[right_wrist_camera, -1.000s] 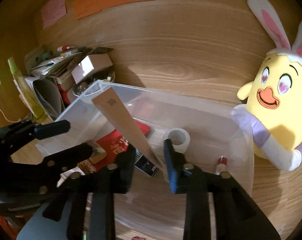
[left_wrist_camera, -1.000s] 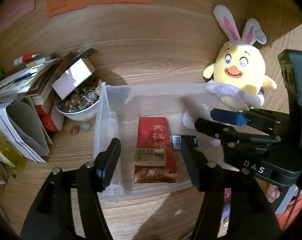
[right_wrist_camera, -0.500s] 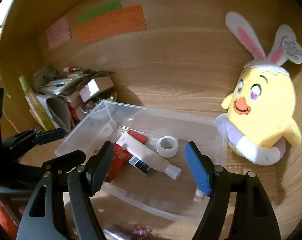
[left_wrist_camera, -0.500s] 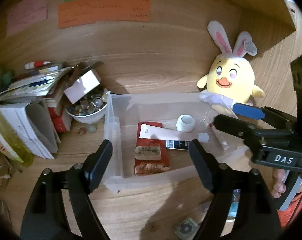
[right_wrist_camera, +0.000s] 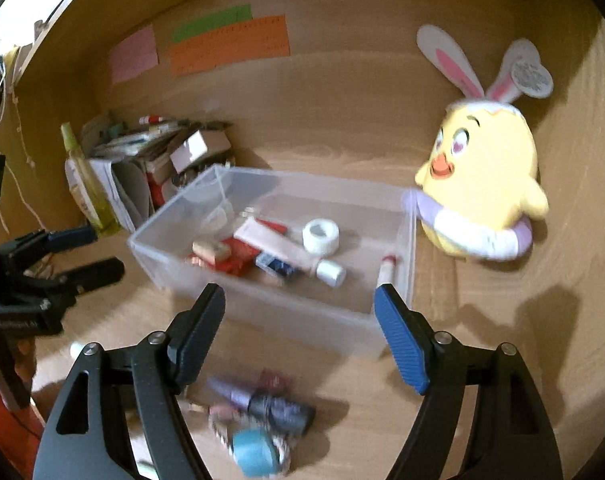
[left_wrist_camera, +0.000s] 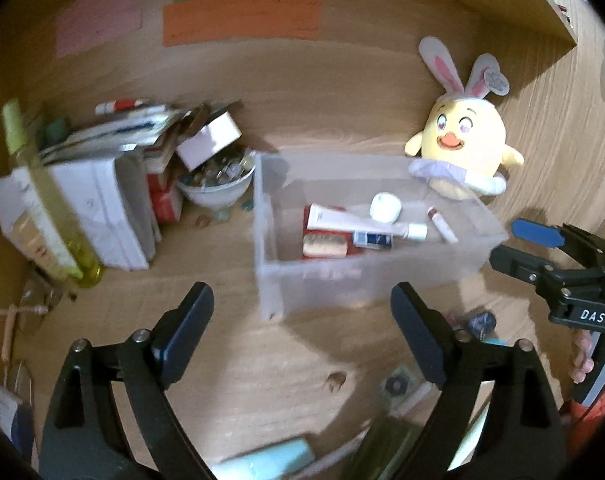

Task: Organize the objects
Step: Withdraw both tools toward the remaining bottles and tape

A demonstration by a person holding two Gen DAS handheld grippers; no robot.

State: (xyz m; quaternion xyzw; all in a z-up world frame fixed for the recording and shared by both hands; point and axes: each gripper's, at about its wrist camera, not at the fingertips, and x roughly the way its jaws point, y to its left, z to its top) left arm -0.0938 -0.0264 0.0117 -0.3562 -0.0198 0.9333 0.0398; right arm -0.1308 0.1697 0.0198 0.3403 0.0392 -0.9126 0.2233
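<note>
Both grippers opening above the desk, nothing between their jaws.
Left gripper [left_wrist_camera: 298, 320] and right gripper [right_wrist_camera: 298, 332] are hovering near the bin [right_wrist_camera: 406, 240]; tube [right_wrist_camera: 278, 246] is lying inside it.

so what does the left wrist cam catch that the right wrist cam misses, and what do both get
Only the left wrist view: a brown cord at the far left and a light blue box at the bottom edge.

Only the right wrist view: a heap of small cosmetics and a blue-capped item on the desk in front of the bin.

Both: the clear bin holding a white tube and tape roll, the yellow bunny-eared plush, the book stack, and both grippers, nothing between their jaws, those of both opening.
</note>
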